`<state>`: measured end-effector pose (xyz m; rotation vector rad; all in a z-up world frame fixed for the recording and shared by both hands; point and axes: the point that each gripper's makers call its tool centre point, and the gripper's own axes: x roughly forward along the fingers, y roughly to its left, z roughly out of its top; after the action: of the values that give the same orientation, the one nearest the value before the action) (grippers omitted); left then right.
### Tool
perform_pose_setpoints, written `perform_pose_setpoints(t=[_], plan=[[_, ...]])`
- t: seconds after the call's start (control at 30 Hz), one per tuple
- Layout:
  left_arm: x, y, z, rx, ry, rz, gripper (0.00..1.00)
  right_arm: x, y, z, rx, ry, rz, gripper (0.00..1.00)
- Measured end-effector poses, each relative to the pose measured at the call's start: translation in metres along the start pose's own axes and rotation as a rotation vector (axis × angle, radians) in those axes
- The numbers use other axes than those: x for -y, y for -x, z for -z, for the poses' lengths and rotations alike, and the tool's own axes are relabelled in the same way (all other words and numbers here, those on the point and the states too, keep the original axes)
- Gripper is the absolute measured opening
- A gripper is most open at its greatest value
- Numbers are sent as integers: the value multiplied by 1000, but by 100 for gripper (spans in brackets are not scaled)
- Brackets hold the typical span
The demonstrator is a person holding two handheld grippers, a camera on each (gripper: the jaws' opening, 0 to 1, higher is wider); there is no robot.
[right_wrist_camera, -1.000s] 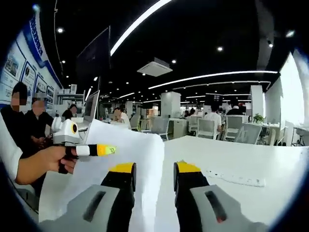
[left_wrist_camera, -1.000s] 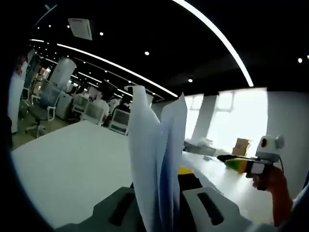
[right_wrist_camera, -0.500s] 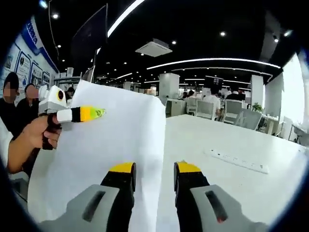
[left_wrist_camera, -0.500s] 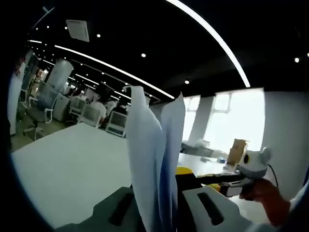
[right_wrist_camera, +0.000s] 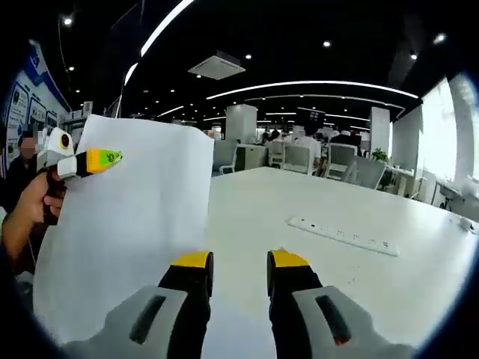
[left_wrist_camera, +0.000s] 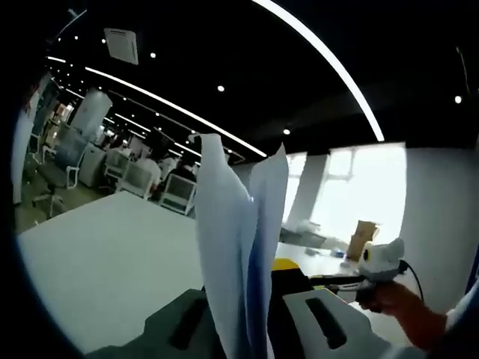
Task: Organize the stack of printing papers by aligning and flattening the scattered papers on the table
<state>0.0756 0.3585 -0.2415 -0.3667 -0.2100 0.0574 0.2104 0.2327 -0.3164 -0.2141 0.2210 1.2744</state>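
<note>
A stack of white printing papers point(left_wrist_camera: 238, 239) stands upright and edge-on between the jaws of my left gripper point(left_wrist_camera: 251, 271), which is shut on it. In the right gripper view the same papers point(right_wrist_camera: 127, 224) hang as a broad sheet at the left, above the white table point(right_wrist_camera: 299, 202), pinched near the top left corner by the left gripper point(right_wrist_camera: 103, 159) in a person's hand. My right gripper point(right_wrist_camera: 239, 262) stands open with its yellow-tipped jaws apart, just right of the papers' edge. It also appears in the left gripper view as the right gripper point(left_wrist_camera: 338, 280), held low at the right.
A white power strip point(right_wrist_camera: 344, 235) lies on the table to the right. Office chairs point(right_wrist_camera: 329, 161) and desks stand beyond the table's far edge, with people seated there. Bright windows point(left_wrist_camera: 352, 194) and a cardboard box point(left_wrist_camera: 361, 233) are at the far side.
The right gripper has come lower and nearer to the papers' edge. In the right gripper view the sheet now sits further left. The left gripper still holds the papers.
</note>
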Motion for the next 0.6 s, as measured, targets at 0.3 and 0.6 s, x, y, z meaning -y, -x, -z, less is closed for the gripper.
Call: perform_pose_setpoints(t=[0.3,0.6], plan=[[12,2,-18,63,45,55,6,3,39,-3,-18,11,78,25],[16,8,-29,40,73,110,6,-7,69,5,-67,9,126,25]])
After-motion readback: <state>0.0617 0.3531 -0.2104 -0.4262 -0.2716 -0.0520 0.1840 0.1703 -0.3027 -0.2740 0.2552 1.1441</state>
